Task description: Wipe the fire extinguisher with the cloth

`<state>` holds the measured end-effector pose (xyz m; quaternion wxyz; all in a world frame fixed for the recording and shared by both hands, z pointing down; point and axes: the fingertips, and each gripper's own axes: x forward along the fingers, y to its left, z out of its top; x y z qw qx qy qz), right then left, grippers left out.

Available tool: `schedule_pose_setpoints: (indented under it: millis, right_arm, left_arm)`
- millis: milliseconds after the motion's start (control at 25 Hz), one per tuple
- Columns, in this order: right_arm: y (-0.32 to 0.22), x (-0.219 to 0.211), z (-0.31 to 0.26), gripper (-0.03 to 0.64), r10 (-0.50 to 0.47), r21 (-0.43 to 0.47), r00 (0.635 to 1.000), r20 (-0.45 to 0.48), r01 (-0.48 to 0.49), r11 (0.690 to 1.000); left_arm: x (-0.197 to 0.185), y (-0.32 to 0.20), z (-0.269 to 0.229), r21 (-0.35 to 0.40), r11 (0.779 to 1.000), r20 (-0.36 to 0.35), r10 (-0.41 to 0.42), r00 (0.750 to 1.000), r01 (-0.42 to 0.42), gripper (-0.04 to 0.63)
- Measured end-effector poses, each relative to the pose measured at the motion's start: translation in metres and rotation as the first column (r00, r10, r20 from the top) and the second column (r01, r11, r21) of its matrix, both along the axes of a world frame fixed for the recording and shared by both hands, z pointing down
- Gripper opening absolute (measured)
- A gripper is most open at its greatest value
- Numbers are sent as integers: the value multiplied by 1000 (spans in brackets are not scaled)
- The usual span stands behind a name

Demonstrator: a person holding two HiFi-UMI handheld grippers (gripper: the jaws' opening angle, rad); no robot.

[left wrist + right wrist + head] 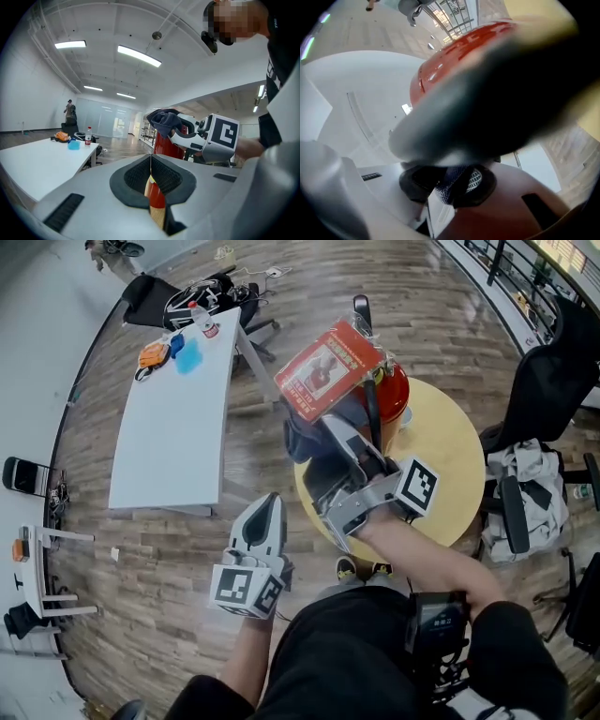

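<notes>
A red fire extinguisher (394, 390) with a large printed label stands on a round yellow table (450, 456). My right gripper (336, 437) is raised against its near side, shut on a dark blue cloth (302, 442) that bunches at its tip. The left gripper view shows the cloth (164, 122) held up beside the red cylinder (161, 143). In the right gripper view the cloth (452, 180) sits between the pads and blurs most of the picture, with the red body (459, 51) close above. My left gripper (267, 505) hangs lower left of the table, shut and empty.
A long white table (169, 427) stands to the left with a bottle (208, 326) and small items at its far end. An office chair with clothes piled on it (530, 484) is right of the round table. A railing runs along the far right.
</notes>
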<state>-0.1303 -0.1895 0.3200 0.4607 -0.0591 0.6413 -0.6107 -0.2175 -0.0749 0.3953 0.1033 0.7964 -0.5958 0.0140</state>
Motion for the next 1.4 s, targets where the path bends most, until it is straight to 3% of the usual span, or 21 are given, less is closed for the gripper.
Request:
schedule_pose_setpoints:
  millis: [80,200,280,360,440,600,760,920,1120,1200,1320,1400]
  right_arm:
    - [-1,-1,-1,86,11,6,1000,-24,-11,1000]
    - [-2,-5,15,86,37,32,990,-134,-33,999]
    - [-4,-7,42,86,49,-1,977,-206,-50,999]
    - [-9,-11,86,86,48,-61,950,-309,-70,996]
    - [-12,-13,145,86,18,-132,894,-448,-87,987]
    - [-8,-10,257,86,-78,-206,740,-668,-84,975]
    - [4,-2,335,86,-199,-287,593,-780,-57,956]
    - [22,25,370,86,-277,-309,443,-853,-1,951]
    - [23,83,380,86,-282,-274,215,-935,70,959]
    - [19,96,382,86,-273,-254,103,-956,173,952]
    - [12,101,382,86,-206,-225,-90,-974,376,899]
    - [10,108,382,86,-152,-216,-172,-973,464,859]
  left_arm:
    - [0,-1,-4,11,1000,5,6,1000,-6,25]
    - [3,2,-3,13,1000,8,9,1000,-9,25]
    - [3,4,-2,5,1000,9,11,1000,-11,25]
    - [-2,7,1,-7,1000,13,11,1000,-11,25]
    - [-7,10,6,-25,1000,17,10,1000,-10,25]
    - [-17,16,16,-66,998,22,8,1000,-7,25]
    - [-23,18,28,-100,995,20,15,1000,-13,25]
    - [-22,16,38,-115,993,-2,27,1000,-27,25]
    - [-10,5,45,-121,991,-13,61,998,-62,25]
    - [1,2,47,-125,989,-8,77,997,-77,25]
    - [16,-3,43,-121,989,-5,82,997,-82,25]
    - [24,-3,41,-122,990,-3,76,997,-76,25]
